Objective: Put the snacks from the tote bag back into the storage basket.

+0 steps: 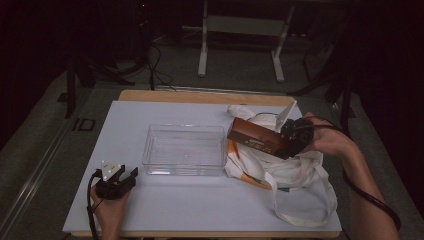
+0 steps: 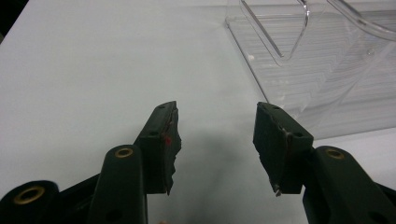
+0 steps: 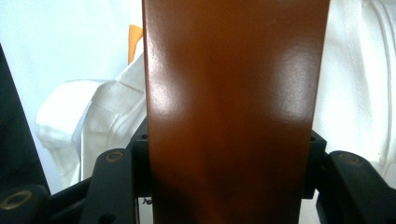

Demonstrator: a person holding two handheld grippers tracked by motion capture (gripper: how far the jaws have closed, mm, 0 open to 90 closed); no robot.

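Box point(image 1: 255, 137), brown, hangs pinched in our right hand-held gripper point(image 1: 292, 140) above the bag point(image 1: 280, 167) near the table's right edge; the tray point(image 1: 184, 149) is empty. Left hand-held gripper point(image 2: 215, 144) rests spread.

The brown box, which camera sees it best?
The high view: it shows the whole brown box held in the right gripper above the white bag. The right gripper view shows just one glossy brown face up close between its jaws. The left gripper view looks at the clear tray instead.

A dim lab: floor cables point(image 1: 159, 70) and bare table legs point(image 1: 202, 50) beyond the white-topped table point(image 1: 200, 210)
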